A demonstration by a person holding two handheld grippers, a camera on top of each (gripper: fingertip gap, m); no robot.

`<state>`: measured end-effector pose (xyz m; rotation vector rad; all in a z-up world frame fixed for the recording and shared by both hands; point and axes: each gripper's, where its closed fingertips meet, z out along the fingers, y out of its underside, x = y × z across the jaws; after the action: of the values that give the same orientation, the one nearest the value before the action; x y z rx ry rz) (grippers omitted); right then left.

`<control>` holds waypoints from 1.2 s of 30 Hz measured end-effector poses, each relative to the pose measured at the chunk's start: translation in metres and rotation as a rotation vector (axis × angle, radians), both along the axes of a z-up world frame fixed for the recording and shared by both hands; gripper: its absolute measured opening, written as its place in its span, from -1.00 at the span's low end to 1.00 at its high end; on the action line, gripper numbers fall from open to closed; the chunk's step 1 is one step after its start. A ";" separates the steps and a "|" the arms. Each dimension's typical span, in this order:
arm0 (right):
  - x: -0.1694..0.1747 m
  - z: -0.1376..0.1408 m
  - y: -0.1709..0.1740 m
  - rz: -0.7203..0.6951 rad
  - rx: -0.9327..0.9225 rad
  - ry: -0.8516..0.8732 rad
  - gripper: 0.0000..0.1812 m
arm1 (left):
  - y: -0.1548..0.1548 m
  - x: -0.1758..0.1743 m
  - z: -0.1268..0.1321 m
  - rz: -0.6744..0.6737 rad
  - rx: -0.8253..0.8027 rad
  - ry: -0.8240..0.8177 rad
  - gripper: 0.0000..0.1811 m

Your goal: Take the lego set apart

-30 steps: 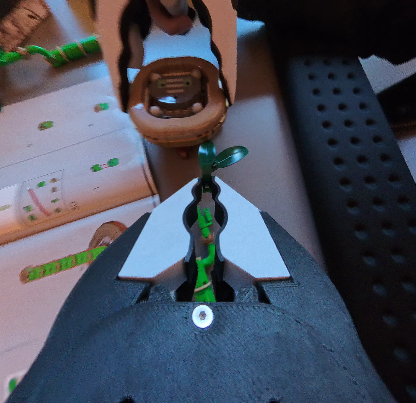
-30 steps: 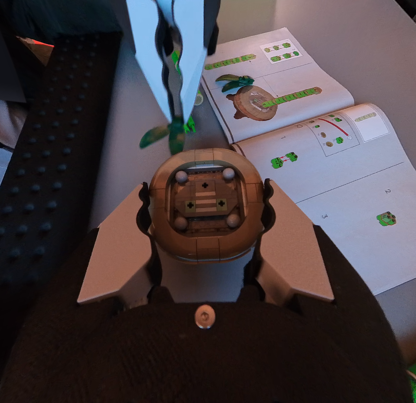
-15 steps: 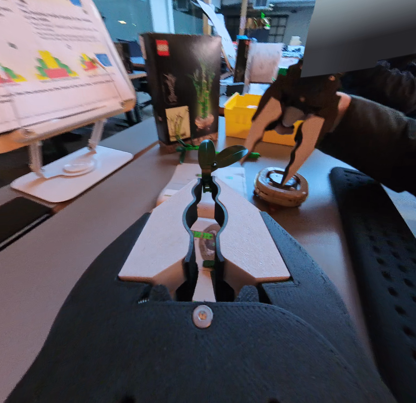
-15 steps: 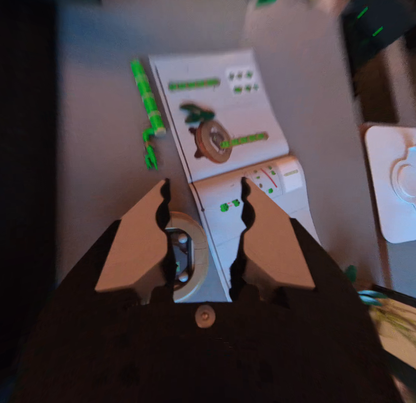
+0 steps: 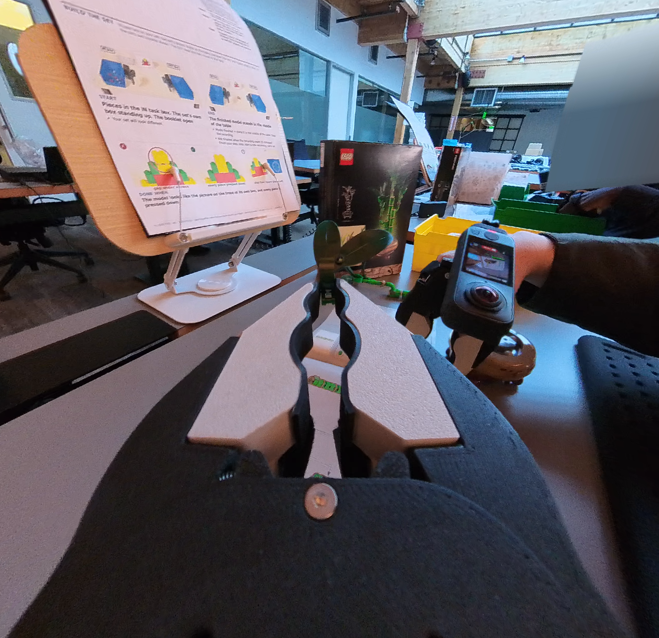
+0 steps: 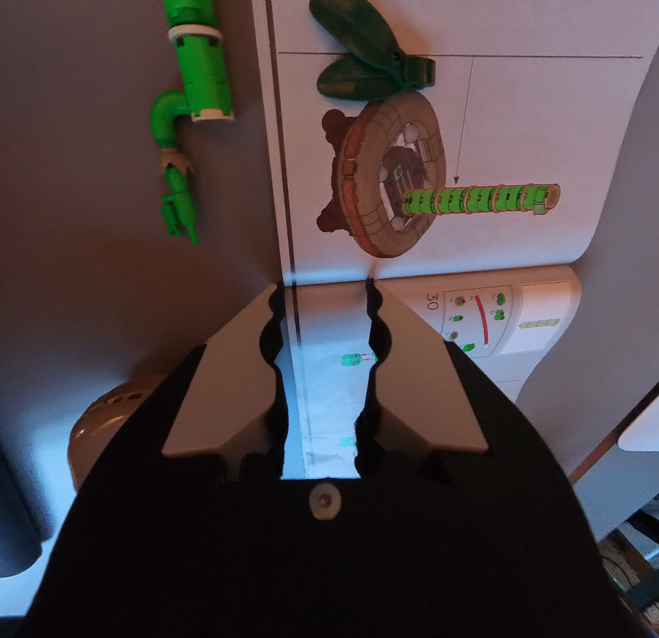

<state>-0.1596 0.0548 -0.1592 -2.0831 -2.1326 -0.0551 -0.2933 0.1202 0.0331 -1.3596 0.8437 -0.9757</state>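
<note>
My left gripper (image 5: 328,294) is shut on a dark green leaf piece (image 5: 344,246), pinched by its stem at the fingertips and held above the table. My right gripper (image 6: 322,285) is open and empty, pointing down over the open instruction booklet (image 6: 517,121). In the left wrist view it (image 5: 442,346) hovers beside the tan round base (image 5: 513,358), which rests on the table. That base shows at the lower left of the right wrist view (image 6: 103,417). A bright green bamboo stalk (image 6: 196,68) lies on the table left of the booklet. A second dark green leaf piece (image 6: 363,50) lies on the booklet.
A document stand (image 5: 160,121) is at the far left, the set's box (image 5: 367,200) and a yellow bin (image 5: 438,239) at the back. A black perforated pad (image 5: 620,389) lies at the right. A person's sleeve (image 5: 599,282) reaches in from the right. Tip to tip, the grippers are about 25 cm apart. The bright green bamboo stalk (image 6: 196,68) sits 9 cm or so from the ends of my right fingers.
My right gripper let go of the tan base, left it on the table, moved over the booklet and narrowed its jaws. My left gripper tilted up, still holding the leaf piece.
</note>
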 end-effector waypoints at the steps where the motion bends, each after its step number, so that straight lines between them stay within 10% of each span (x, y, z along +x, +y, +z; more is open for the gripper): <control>1: -0.002 0.000 0.003 -0.002 -0.009 0.006 -0.50 | 0.003 -0.002 -0.001 0.010 -0.004 0.003 -0.94; 23: -0.068 0.025 0.103 -0.203 0.072 0.183 -0.51 | 0.008 -0.018 0.008 0.034 -0.028 -0.061 -0.94; 30: 0.047 0.124 0.014 -0.564 0.395 0.684 0.08 | 0.009 -0.025 0.017 0.043 -0.039 -0.111 -0.94; 36: 0.086 0.071 -0.078 -0.807 0.337 0.848 0.29 | 0.012 -0.015 0.003 0.036 -0.064 -0.074 -0.93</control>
<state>-0.0740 -0.0235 -0.0881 -2.0646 -0.7061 0.2947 -0.3087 0.1323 0.0366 -1.3799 0.7354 -1.0266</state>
